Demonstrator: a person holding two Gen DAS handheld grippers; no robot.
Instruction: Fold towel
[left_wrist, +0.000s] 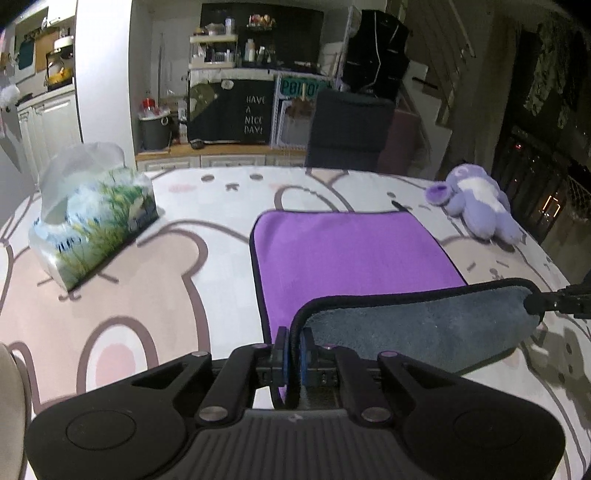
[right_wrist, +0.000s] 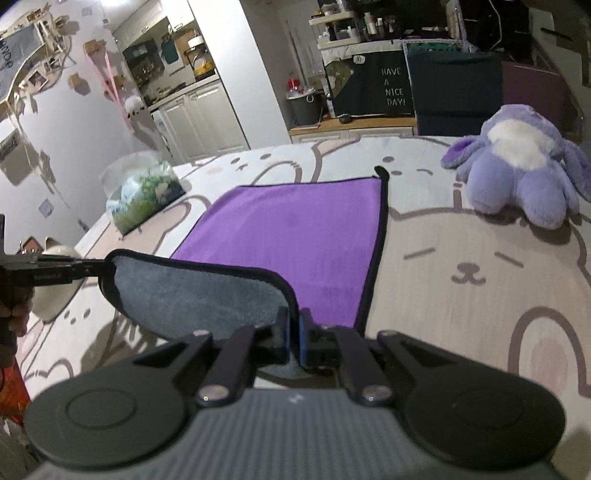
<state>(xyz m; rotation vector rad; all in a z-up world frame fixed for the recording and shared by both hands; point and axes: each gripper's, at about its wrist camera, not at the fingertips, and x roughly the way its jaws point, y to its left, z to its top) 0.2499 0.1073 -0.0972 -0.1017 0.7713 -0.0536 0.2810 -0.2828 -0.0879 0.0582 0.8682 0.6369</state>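
— Towel (left_wrist: 347, 251): where is it?
— Purple side up on the bear-print surface (left_wrist: 122, 295), near edge lifted, grey underside showing.
— The jaws?
— Left gripper (left_wrist: 294, 347) is clamped on the near left corner; right gripper (right_wrist: 294, 332) pinches the near right corner. Plush toy (right_wrist: 524, 166) and tissue pack (left_wrist: 92, 214) sit well apart.

A rectangular microfibre towel (left_wrist: 351, 251) (right_wrist: 295, 232), purple on one face and grey on the other with a black bound edge, lies flat at its far part. Its near edge is lifted and curled over, the grey underside showing, both near corners raised.
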